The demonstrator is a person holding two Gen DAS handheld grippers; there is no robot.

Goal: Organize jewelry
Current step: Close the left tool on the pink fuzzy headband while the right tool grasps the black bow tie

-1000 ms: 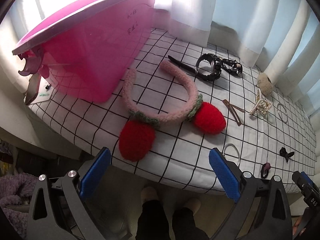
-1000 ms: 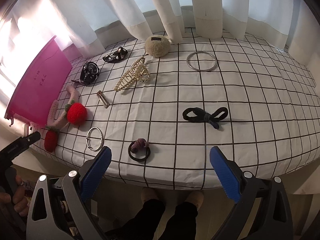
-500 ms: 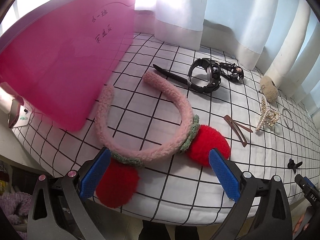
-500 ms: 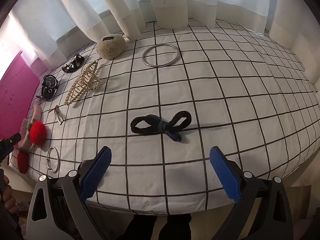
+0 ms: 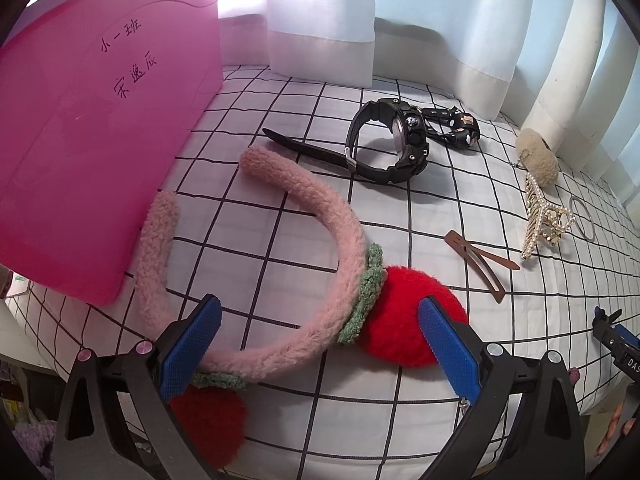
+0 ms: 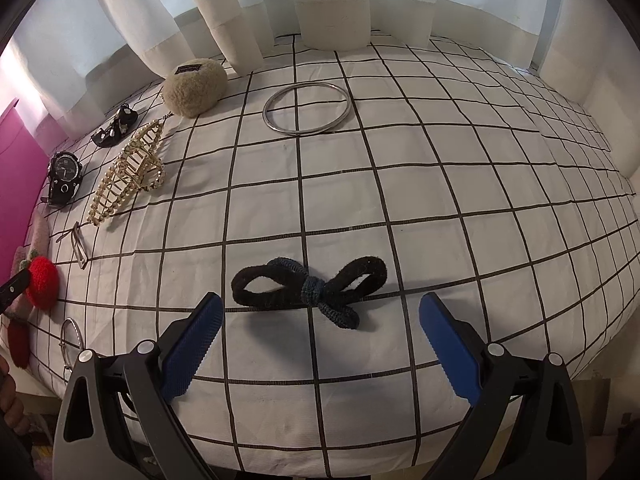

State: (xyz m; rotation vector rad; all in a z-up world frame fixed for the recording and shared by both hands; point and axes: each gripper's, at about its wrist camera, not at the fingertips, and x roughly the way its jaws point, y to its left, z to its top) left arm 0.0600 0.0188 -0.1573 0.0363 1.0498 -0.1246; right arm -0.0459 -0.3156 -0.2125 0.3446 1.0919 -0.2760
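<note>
The left gripper (image 5: 318, 346) is hovering with jaws wide over the pink headband (image 5: 280, 264), lying on the checked desk (image 5: 400, 420) beside the pink box (image 5: 92, 152). Its jaws should be closing across the fuzzy band, not the red pom-pom (image 5: 404, 316). The right gripper (image 6: 318, 346), jaws equally wide, is facing the black bow hair tie (image 6: 308, 288); pinching its knot looks safest.

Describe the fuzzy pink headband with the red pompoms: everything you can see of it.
The pink headband is a fleecy U-shaped band lying flat on the checked cloth, open ends toward the pink bin. Two red pompoms with green knitted collars sit on its curve. The open left tongs straddle that curve; whether they touch it is unclear.
</note>
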